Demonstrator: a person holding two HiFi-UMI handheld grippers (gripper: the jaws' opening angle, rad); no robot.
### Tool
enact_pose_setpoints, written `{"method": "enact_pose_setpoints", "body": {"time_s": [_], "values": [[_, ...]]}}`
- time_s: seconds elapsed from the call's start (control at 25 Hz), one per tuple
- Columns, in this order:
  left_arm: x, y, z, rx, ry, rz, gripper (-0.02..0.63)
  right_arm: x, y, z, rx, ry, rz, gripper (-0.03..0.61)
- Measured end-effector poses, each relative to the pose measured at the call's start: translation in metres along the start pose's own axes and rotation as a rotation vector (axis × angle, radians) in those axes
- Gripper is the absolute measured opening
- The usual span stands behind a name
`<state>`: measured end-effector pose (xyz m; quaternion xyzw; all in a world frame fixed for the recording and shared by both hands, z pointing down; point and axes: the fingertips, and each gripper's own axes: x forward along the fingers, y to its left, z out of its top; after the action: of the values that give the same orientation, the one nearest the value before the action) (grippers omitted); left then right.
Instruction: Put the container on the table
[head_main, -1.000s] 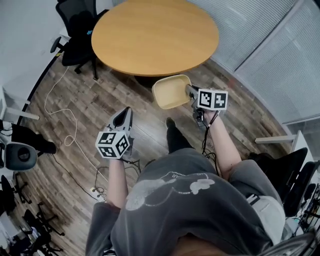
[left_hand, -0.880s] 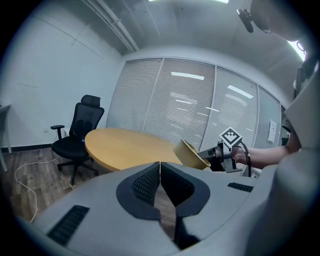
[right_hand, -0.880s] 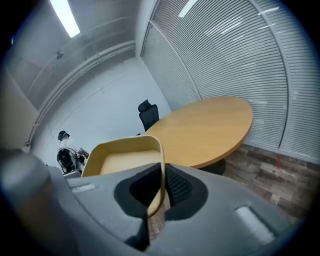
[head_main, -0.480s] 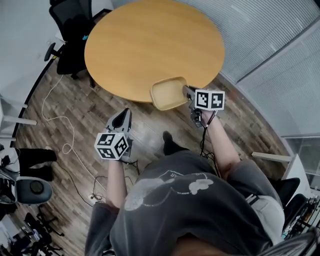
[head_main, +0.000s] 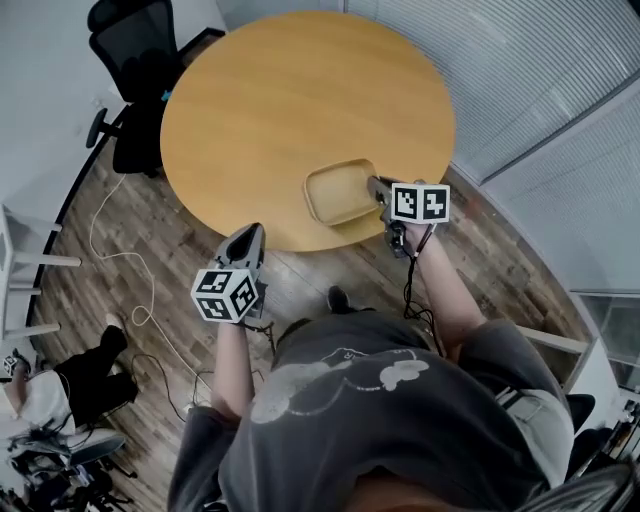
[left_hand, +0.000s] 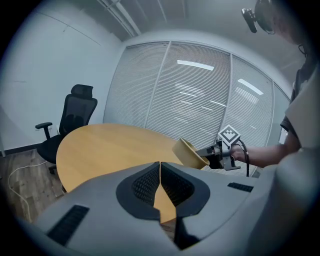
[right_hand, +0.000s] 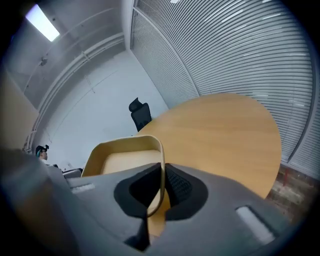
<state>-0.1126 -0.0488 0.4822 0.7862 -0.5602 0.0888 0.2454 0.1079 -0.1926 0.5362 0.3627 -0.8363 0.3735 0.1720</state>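
The round wooden table (head_main: 260, 110) fills the middle of the room. I have the tan container (head_main: 338, 195) over its near edge, held by one wall in my right gripper (head_main: 377, 187), whose jaws are clamped on that rim. In the left gripper view the container looks tilted and lifted clear of the top, so I judge the carry done, with lowering and release left to do. My left gripper (head_main: 250, 235) hangs just off the table's edge, jaws pressed together on nothing.

Head view steeply down, gripper views low along jaws, all sharing table (head_main: 270, 110)
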Motion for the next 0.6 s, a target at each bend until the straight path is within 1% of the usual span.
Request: {"method": "enact_pose_setpoints", "body": {"time_s": [0.16,0.32,0.48,0.6], "values": [[0.017,-0.001,0.011,-0.001,-0.004,-0.001,0.002,0.01,-0.011,0.012,0.006,-0.003,0.004,0.008],[0.028,0.007,0.013,-0.01,0.01,-0.005,0.002,0.018,-0.018,0.009,0.037,0.005,0.005,0.008],[0.042,0.021,0.022,-0.005,0.018,-0.018,0.002,0.029,-0.025,0.013,0.058,0.01,-0.019,0.008],[0.059,0.037,0.032,0.0,0.013,-0.039,0.002,0.041,-0.029,0.027,0.063,-0.005,-0.042,0.008]]}}
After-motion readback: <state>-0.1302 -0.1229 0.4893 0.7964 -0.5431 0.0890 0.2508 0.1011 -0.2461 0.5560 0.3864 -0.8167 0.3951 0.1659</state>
